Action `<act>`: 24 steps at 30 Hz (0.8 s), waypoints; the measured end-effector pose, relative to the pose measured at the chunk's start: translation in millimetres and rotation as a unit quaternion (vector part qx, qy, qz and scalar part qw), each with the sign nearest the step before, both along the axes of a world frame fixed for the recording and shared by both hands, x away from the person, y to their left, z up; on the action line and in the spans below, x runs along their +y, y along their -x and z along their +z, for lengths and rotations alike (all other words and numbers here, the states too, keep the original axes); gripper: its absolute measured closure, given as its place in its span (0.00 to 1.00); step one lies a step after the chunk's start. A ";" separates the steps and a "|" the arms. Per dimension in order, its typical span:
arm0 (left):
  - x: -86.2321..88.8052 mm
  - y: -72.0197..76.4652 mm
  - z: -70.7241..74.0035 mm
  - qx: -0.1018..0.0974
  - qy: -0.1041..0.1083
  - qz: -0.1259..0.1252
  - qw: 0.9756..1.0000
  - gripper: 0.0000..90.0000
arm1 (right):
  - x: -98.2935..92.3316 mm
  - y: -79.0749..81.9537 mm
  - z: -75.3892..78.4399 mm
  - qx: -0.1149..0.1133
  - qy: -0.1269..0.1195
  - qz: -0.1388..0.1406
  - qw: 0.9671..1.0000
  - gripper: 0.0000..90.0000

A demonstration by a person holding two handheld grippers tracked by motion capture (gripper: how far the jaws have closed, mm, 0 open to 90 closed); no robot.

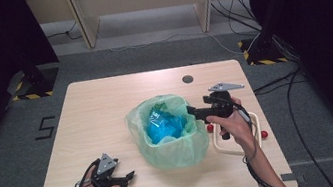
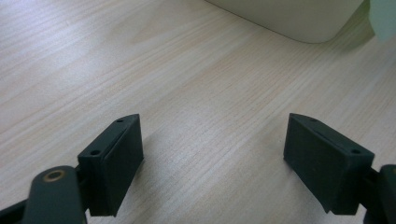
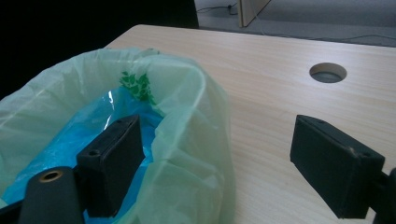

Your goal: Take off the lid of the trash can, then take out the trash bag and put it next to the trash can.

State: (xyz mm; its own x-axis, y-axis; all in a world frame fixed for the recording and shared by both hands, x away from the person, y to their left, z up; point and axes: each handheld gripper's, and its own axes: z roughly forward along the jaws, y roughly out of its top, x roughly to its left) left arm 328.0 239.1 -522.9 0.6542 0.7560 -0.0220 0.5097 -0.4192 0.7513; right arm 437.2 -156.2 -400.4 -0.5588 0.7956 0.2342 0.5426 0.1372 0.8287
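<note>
High view: our right gripper (image 1: pixel 191 110), spread, hangs at the bin (image 1: pixel 170 132) rim at frame centre; it could snag the one green liner (image 1: pixel 183 149) and drag it off. We count one bin, two grippers.

Left gripper view: left gripper (image 2: pixel 212 154) spread over bare table (image 2: pixel 140 60).

Right gripper view: one jaw overlaps the liner (image 3: pixel 196 154), one blue bag (image 3: pixel 88 123) inside.

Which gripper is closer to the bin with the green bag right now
Right. The right gripper is at the green-bagged bin's rim, jaws open astride the liner edge. The left gripper sits open over bare table, apart from the bin.
</note>
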 end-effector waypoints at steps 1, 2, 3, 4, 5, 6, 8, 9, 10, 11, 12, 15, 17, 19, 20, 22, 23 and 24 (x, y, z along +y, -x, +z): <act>-0.1 0.0 0.0 0.000 -0.001 0.000 1.000 0.20 | 2.4 -0.1 -0.7 0.000 0.003 0.004 1.000 0.20; -0.1 -0.1 0.0 0.000 0.000 0.001 1.000 0.20 | 4.2 -0.2 -1.2 0.001 0.005 0.005 1.000 0.20; -0.1 -0.1 0.0 0.000 -0.001 0.001 1.000 0.20 | 6.6 -0.2 -2.0 0.001 0.007 0.008 1.000 0.20; -0.1 -0.1 0.0 0.000 -0.001 0.001 1.000 0.20 | 8.1 -0.2 -2.5 0.002 0.007 0.010 1.000 0.19; -0.2 -0.1 0.0 0.000 0.000 0.001 1.000 0.20 | 9.2 -0.2 -2.9 0.002 0.008 0.011 1.000 0.19; -0.2 -0.1 0.0 0.000 -0.001 0.001 1.000 0.20 | 9.7 -0.2 -3.1 0.002 0.008 0.012 1.000 0.19; -0.2 -0.1 0.0 0.000 0.000 0.001 1.000 0.20 | 10.3 0.0 -3.7 0.002 0.008 0.012 1.000 0.19; -0.2 -0.1 0.0 0.000 -0.001 0.001 1.000 0.20 | 10.3 0.1 -4.0 0.003 0.009 0.011 1.000 0.19; -0.2 -0.1 0.0 0.000 -0.001 0.001 1.000 0.20 | 10.2 0.2 -4.2 0.003 0.009 0.011 1.000 0.19; -0.2 -0.1 0.0 0.000 -0.001 0.001 1.000 0.20 | 10.0 0.2 -4.2 0.004 0.009 0.011 1.000 0.19; -0.2 -0.1 0.0 0.001 -0.001 0.001 1.000 0.20 | 9.8 0.3 -4.2 0.005 0.008 0.011 1.000 0.19; -0.3 0.0 0.0 0.000 -0.001 0.003 1.000 0.20 | 8.5 0.6 -3.8 0.007 0.005 0.011 1.000 0.20; -0.3 0.0 0.0 0.000 -0.001 0.003 1.000 0.19 | 8.0 0.5 -3.9 0.008 0.006 0.010 1.000 0.20; -0.4 0.1 0.0 0.001 -0.001 0.004 1.000 0.19 | 8.3 0.8 -3.8 0.008 0.007 0.011 1.000 0.20; -0.3 0.1 0.0 0.001 -0.001 0.004 1.000 0.19 | 8.4 1.0 -3.7 0.008 0.007 0.012 1.000 0.20; -1.0 0.7 -0.2 0.002 0.001 0.005 1.000 0.19 | 8.8 1.3 -3.8 0.008 0.008 0.013 1.000 0.20; -1.1 1.2 -0.1 0.004 0.002 0.005 1.000 0.17 | 8.6 1.2 -4.0 0.009 0.008 0.013 1.000 0.20; -1.0 1.5 0.2 0.006 0.004 0.006 1.000 0.17 | 8.5 1.0 -4.3 0.009 0.007 0.012 1.000 0.19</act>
